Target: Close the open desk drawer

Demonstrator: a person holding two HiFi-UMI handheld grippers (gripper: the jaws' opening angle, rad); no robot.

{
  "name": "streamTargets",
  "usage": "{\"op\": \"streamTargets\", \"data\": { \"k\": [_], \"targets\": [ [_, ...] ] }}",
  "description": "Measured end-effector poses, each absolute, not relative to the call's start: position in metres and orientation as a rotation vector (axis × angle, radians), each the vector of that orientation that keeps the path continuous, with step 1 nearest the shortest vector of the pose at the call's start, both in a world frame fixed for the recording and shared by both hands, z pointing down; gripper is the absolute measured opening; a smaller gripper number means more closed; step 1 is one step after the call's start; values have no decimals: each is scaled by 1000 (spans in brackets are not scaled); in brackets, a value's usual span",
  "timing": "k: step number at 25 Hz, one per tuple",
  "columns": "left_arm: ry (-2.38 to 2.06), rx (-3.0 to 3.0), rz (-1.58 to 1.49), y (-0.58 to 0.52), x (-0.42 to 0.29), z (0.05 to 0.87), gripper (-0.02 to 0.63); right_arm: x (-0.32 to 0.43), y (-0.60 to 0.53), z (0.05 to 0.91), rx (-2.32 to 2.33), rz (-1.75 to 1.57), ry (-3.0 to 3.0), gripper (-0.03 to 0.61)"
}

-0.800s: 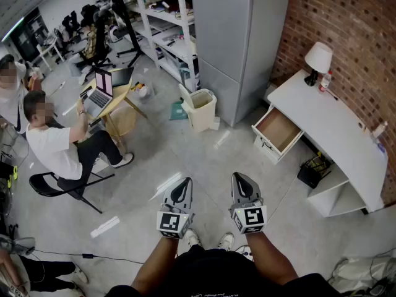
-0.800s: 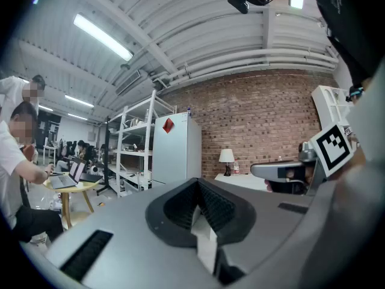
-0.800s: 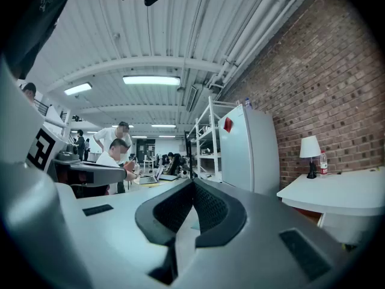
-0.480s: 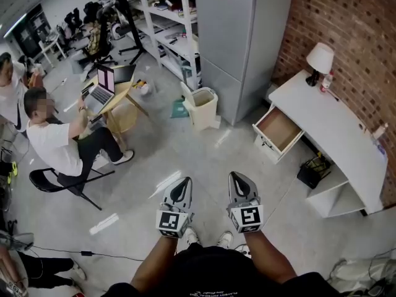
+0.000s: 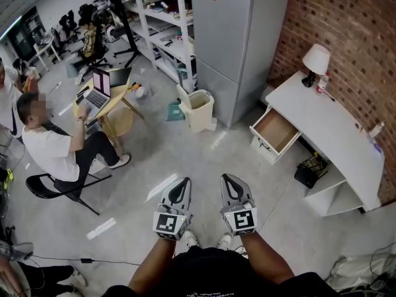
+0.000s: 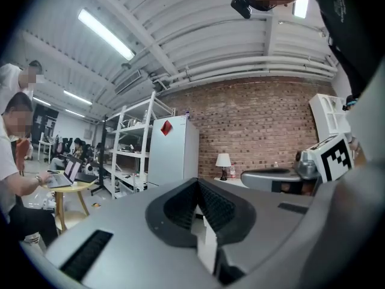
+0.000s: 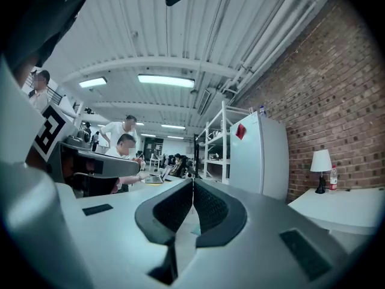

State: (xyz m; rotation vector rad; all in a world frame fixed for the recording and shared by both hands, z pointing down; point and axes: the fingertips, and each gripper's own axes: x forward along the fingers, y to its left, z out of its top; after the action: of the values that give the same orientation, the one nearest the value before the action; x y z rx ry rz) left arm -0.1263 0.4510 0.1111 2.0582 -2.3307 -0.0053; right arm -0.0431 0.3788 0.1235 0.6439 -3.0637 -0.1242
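Observation:
The white desk (image 5: 337, 132) stands against the brick wall at the right, and its wooden-bottomed drawer (image 5: 275, 131) is pulled out toward the room. Both grippers are held level in front of the person, far short of the desk. My left gripper (image 5: 184, 181) is shut with nothing in it, and my right gripper (image 5: 226, 178) is shut and empty beside it. In the left gripper view the jaws (image 6: 197, 183) meet, with the desk lamp (image 6: 223, 160) far ahead. The right gripper view shows closed jaws (image 7: 192, 183) and the desk top (image 7: 343, 208) at the right.
A grey fridge (image 5: 238, 42) and a beige bin (image 5: 198, 107) stand left of the desk. A black basket (image 5: 309, 169) sits under the desk. A seated person (image 5: 52, 147) works at a small table with a laptop (image 5: 96, 91) at the left. Shelves (image 5: 164, 23) line the back.
My right gripper has drifted a little to the left, closer to the left gripper. The left gripper has stayed about where it was.

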Motion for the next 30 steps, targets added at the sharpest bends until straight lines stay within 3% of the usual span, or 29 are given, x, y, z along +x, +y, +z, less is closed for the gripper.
{"op": "streamTargets", "data": {
  "k": [30],
  "targets": [
    [-2202,2193,53,407,-183,136,8,-103,362,125,791,-47,-3039,29]
  ]
}}
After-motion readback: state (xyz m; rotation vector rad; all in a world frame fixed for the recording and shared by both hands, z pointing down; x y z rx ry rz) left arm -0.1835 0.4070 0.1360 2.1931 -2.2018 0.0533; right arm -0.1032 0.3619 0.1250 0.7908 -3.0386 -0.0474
